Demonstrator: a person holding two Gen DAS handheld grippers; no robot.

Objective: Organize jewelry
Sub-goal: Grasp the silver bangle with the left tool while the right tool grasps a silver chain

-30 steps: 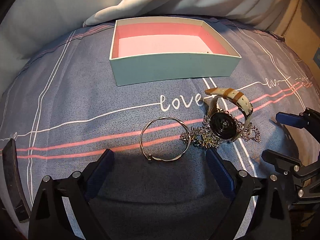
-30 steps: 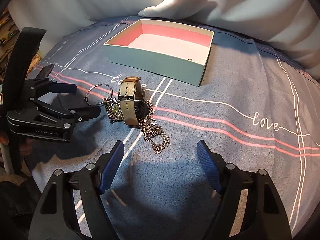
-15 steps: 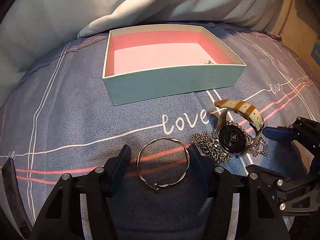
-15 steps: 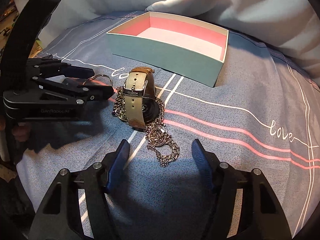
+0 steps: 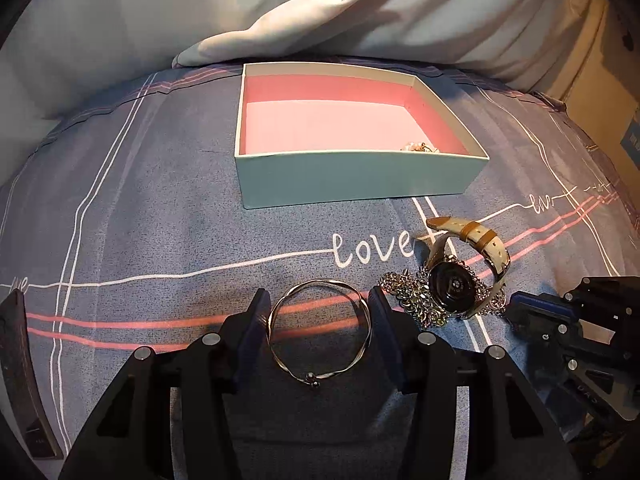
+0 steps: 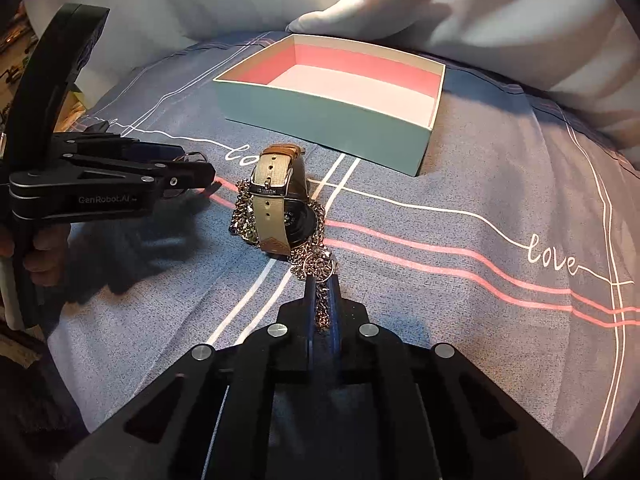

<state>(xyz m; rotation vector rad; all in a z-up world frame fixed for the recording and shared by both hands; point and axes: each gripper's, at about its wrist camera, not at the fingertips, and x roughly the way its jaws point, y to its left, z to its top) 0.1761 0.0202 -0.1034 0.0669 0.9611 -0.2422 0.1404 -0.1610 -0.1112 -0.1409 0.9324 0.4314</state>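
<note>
Fingers of the left gripper (image 5: 318, 316) bracket the silver bangle (image 5: 319, 330) on the bedspread (image 5: 160, 220); right gripper (image 6: 322, 300) pinches the chain necklace (image 6: 318, 268) under the watch (image 6: 280, 204). Only one small trinket (image 5: 418, 147) lies in the box (image 5: 360, 176); three pieces remain.

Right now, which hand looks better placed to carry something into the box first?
Probably right: the right gripper is shut on the chain. The left gripper only brackets the bangle, jaws apart.
</note>
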